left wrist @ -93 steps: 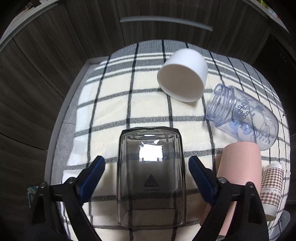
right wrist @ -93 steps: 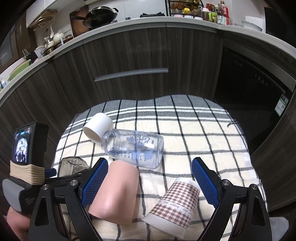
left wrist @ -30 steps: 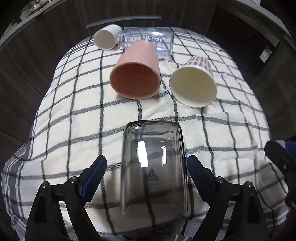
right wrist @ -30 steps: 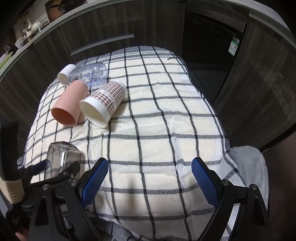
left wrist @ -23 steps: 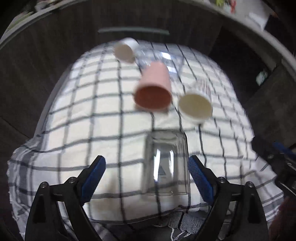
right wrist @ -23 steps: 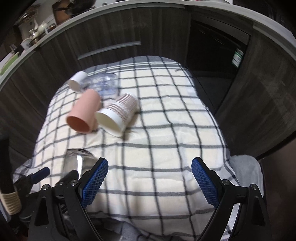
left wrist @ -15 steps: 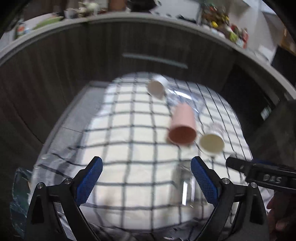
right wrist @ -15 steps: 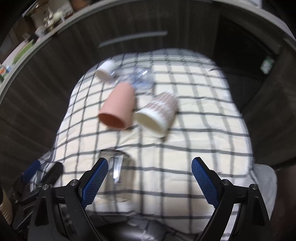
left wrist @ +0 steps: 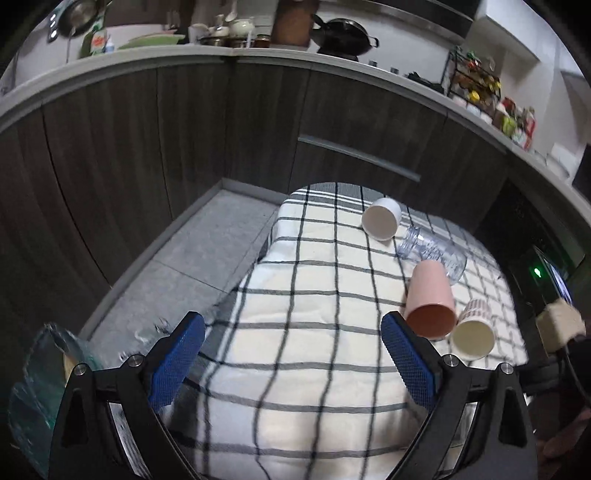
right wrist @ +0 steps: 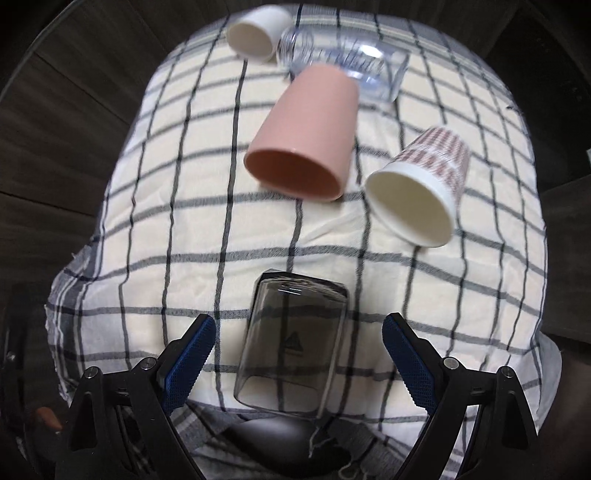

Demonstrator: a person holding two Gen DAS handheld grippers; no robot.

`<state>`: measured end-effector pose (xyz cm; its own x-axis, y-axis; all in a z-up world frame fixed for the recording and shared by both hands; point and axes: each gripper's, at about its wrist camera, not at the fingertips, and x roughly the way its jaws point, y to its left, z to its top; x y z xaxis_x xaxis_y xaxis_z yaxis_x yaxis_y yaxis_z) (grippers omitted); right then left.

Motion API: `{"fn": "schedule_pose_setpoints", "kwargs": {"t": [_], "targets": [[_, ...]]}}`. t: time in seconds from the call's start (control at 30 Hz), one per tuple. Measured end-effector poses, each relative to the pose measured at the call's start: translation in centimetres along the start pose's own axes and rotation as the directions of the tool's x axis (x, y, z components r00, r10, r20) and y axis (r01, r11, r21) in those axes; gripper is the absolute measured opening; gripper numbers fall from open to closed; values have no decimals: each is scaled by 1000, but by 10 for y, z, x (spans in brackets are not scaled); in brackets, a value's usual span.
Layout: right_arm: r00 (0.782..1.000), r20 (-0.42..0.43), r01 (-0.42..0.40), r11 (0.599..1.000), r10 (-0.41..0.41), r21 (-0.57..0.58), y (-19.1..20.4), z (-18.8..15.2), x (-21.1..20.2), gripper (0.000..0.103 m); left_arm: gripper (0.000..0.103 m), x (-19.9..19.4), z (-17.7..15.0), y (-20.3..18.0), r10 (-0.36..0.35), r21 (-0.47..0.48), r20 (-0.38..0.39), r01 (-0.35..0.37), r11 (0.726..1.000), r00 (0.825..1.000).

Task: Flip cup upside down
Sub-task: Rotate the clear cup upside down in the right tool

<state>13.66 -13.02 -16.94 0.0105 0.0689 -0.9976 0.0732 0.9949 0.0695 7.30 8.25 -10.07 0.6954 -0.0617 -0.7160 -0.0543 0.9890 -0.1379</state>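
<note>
A clear smoky glass cup [right wrist: 293,343] stands upside down on the checked cloth [right wrist: 184,206] near its front edge. My right gripper [right wrist: 297,354] is open, its blue pads on either side of the glass, not touching it. My left gripper [left wrist: 293,356] is open and empty, raised above the cloth's left front part; the glass does not show in the left wrist view. A pink cup [right wrist: 306,140] [left wrist: 430,301], a patterned paper cup [right wrist: 421,188] [left wrist: 474,330], a white cup [right wrist: 256,31] [left wrist: 382,223] and a clear bottle [right wrist: 351,68] [left wrist: 434,254] lie on their sides further back.
Dark wood cabinets [left wrist: 184,147] stand behind the cloth-covered table, with a counter holding kitchenware above. Grey floor [left wrist: 207,243] lies to the left of the table. A plastic bag [left wrist: 37,387] sits at the lower left. The other gripper's handle [left wrist: 559,325] shows at the right edge.
My left gripper let the glass stand and pulled back up and to the left. My right gripper swung over and down so that the glass now stands between its open fingers.
</note>
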Motion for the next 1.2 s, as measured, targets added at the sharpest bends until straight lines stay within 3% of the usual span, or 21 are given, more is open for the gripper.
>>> {"fn": "schedule_pose_setpoints", "kwargs": {"t": [0.17, 0.47, 0.7, 0.77, 1.03, 1.1, 1.2], "targets": [[993, -108, 42, 999, -44, -20, 13, 14, 22, 91, 97, 10, 6, 5, -31, 4, -26, 31, 1000, 999], [959, -261, 111, 993, -115, -32, 22, 29, 61, 91, 98, 19, 10, 12, -59, -15, -28, 59, 998, 998], [943, -312, 107, 994, -114, -38, 25, 30, 82, 80, 98, 27, 6, 11, -97, -23, -46, 96, 995, 994], [945, -306, 110, 993, -114, -32, 25, 29, 85, 73, 98, 28, 5, 9, -96, -15, -50, 95, 995, 994], [977, -203, 66, 998, -62, 14, 3, 17, 54, 71, 98, 28, 1, 5, -103, -17, -50, 102, 995, 993], [989, -135, 59, 998, -57, 15, 0, 11, 40, 71, 98, 26, -1, 2, -113, -21, -43, 112, 993, 993], [998, 51, 42, 999, -43, 21, -3, 2, 10, 70, 98, 24, -4, 0, -125, -37, -21, 124, 992, 992]]}}
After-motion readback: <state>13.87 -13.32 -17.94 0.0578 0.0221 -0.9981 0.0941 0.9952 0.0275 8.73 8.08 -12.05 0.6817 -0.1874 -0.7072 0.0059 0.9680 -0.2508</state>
